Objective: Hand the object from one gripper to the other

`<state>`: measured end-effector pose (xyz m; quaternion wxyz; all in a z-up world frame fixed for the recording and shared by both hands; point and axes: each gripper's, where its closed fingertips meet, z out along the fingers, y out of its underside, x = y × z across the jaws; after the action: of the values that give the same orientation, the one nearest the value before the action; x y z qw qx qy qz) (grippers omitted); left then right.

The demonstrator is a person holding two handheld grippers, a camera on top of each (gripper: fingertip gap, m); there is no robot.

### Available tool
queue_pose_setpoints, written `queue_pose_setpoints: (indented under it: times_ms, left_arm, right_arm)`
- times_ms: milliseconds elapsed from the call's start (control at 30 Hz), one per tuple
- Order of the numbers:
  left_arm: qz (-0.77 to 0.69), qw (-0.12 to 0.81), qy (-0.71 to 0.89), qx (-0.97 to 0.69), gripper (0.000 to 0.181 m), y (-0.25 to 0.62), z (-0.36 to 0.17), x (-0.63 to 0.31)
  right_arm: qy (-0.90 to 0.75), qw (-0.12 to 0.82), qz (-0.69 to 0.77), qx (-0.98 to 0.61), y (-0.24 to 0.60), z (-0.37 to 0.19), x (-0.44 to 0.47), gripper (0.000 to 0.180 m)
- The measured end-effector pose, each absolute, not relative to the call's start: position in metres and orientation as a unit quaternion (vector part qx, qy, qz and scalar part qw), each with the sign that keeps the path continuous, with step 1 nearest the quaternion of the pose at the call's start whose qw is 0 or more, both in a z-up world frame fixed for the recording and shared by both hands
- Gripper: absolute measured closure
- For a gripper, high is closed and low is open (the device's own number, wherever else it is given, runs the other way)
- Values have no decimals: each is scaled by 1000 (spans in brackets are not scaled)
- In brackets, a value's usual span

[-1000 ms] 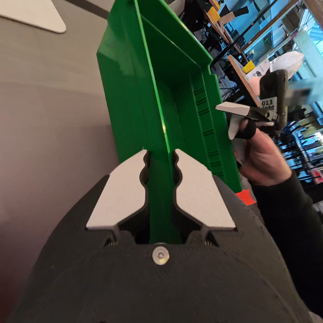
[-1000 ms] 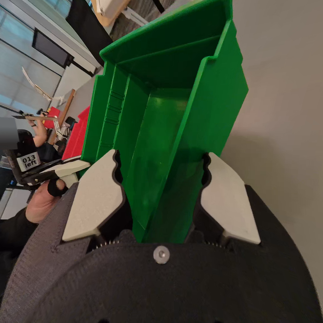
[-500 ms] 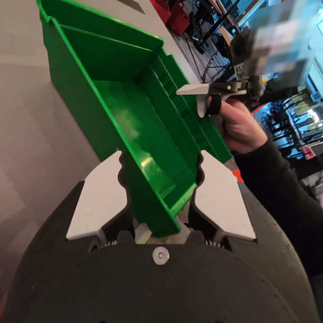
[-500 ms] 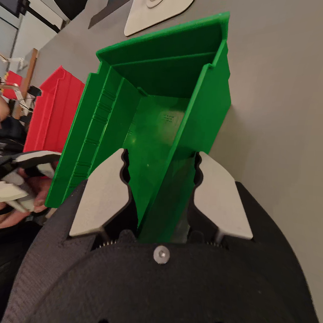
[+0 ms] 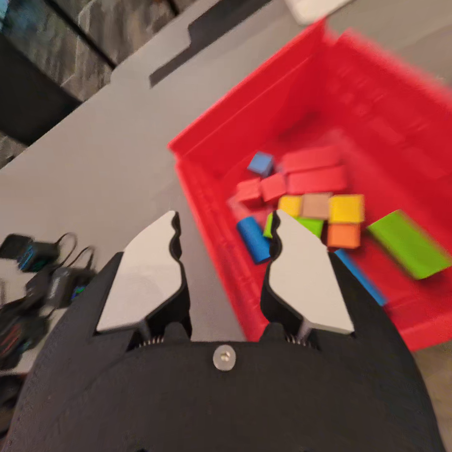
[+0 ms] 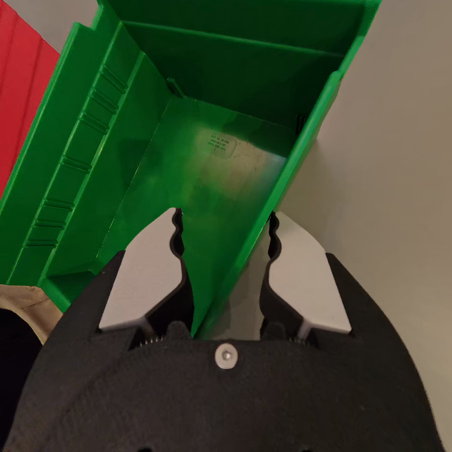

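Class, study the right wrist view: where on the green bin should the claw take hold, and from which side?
Take the green bin by its right side wall, coming in lengthwise, one finger inside, one outside. That wall is thin and straight, fitting the open right claw, which straddles it; the bin's full width looks too broad.

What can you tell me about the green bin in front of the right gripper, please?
The green bin looks like glossy moulded plastic, open-topped and empty, with ribbed slots along one inner wall and a stamped marking on its floor. It rests on the grey table, beside a red bin. The right gripper is open, straddling its near side wall without clamping it.
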<state>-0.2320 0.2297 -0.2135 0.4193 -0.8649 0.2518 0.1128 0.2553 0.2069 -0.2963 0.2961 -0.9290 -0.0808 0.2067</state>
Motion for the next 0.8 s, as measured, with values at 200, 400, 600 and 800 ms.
queue_pose_setpoints:
  times_ms: [200, 400, 600, 800]
  left_arm:
    - [89, 310, 263, -909, 131, 217, -271, -261]
    - [84, 302, 236, -920, 154, 231, -284, -274]
    - [23, 316, 203, -927, 169, 246, -285, -282]
    - [26, 330, 189, -925, 170, 260, -284, -299]
  right_arm:
    - [-90, 285, 184, -936, 205, -302, 257, 118]
    - [-91, 284, 173, -939, 206, -304, 259, 124]
    - [-89, 280, 179, -939, 207, -303, 255, 125]
    - [-86, 278, 180, -940, 207, -303, 252, 125]
